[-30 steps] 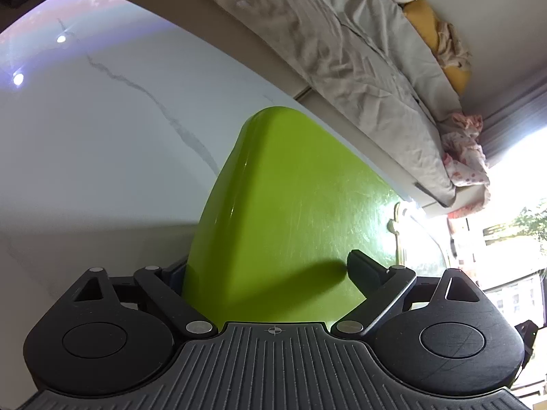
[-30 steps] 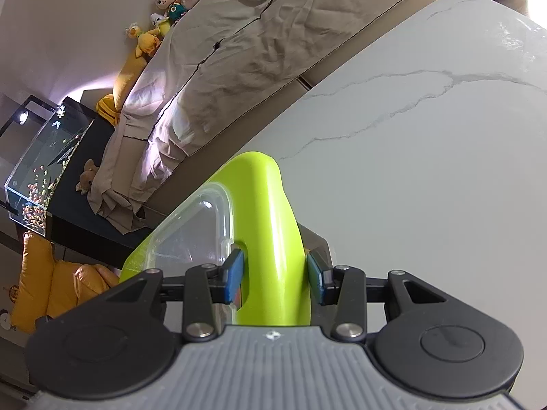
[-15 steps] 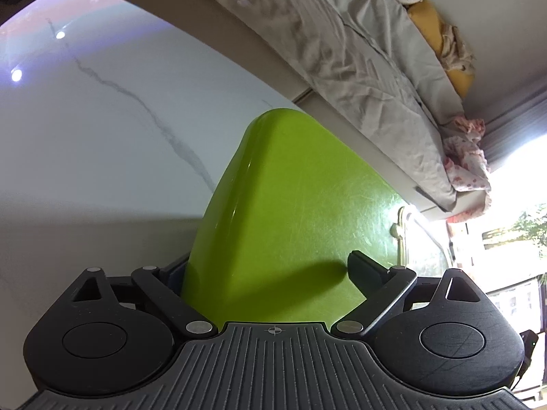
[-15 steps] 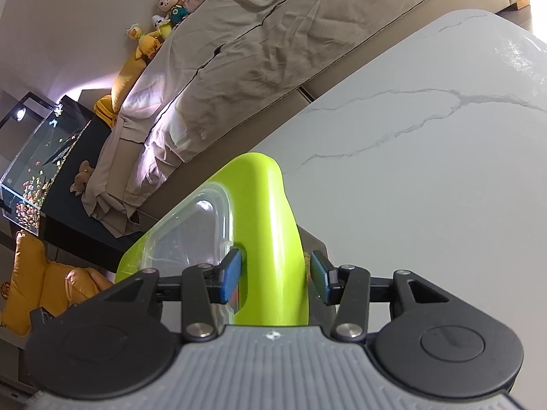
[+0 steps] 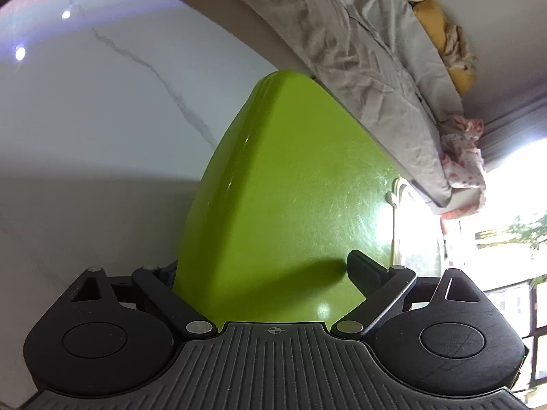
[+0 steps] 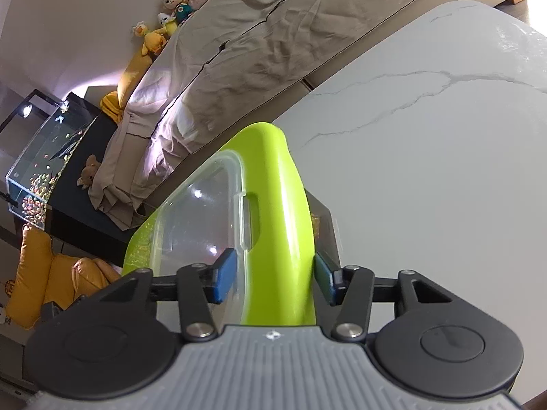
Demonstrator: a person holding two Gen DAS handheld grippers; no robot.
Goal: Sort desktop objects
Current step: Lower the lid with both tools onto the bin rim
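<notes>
A lime-green box (image 5: pixel 290 188) with a clear lid (image 6: pixel 198 212) fills the middle of both views, over the white marble table (image 6: pixel 427 171). My left gripper (image 5: pixel 263 270) stands wide across the box's near end. Its left finger is mostly hidden against the curved side, and its right finger (image 5: pixel 362 270) lies on the broad green face. My right gripper (image 6: pixel 271 275) straddles the box's green side flap (image 6: pixel 280 205). Its jaws are closing, the left blue pad (image 6: pixel 224 275) stands a little off the flap, and the right pad sits at the flap's edge.
A sofa under a rumpled beige cover (image 6: pixel 273 41) runs along the table's far side, with soft toys (image 6: pixel 171 3) on it. A fish tank (image 6: pixel 44 171) on a dark cabinet and a yellow cushion (image 6: pixel 41 273) are at left. A dark shape (image 6: pixel 324 222) shows under the box.
My right gripper's pads, which pressed on the green flap, have come off it and stand wider apart. That gripper has drawn back a little, showing more of the clear lid. The left gripper's hold looks unchanged.
</notes>
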